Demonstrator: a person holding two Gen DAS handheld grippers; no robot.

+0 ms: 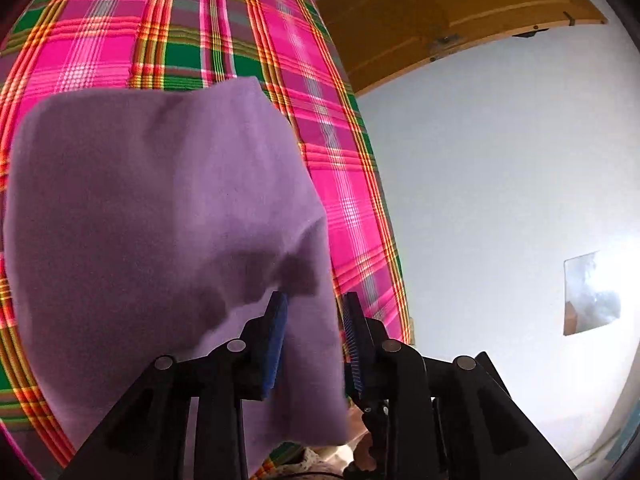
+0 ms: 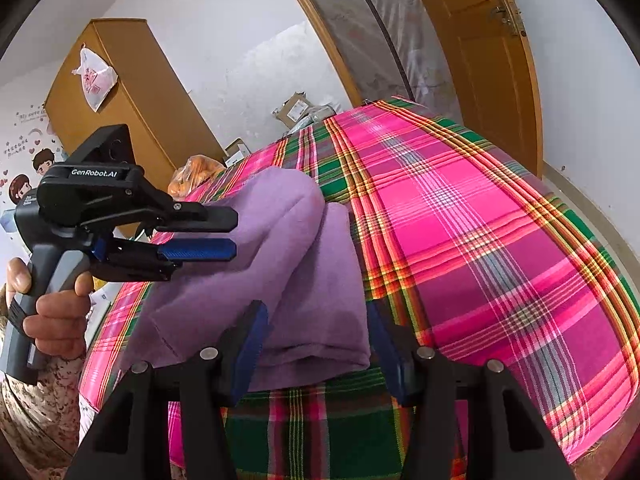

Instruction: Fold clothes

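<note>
I count two tools, both mine: my left tool (image 2: 234, 232) and my right tool (image 2: 316, 344), each with two fingers and blue pads. One hand (image 2: 52, 308) is visible, on the grey handle of the left one. There is one purple garment (image 2: 304, 272), lying folded over itself on one bed with a pink and green plaid sheet (image 2: 480, 240). Behind it I see one wooden wardrobe (image 2: 132, 92) with one white plastic bag (image 2: 94, 76) hanging on it, and one wooden door (image 2: 480, 40). One orange bag (image 2: 196, 172) is beside the bed. At least two cardboard boxes (image 2: 296, 110) stand by the wall.
</note>
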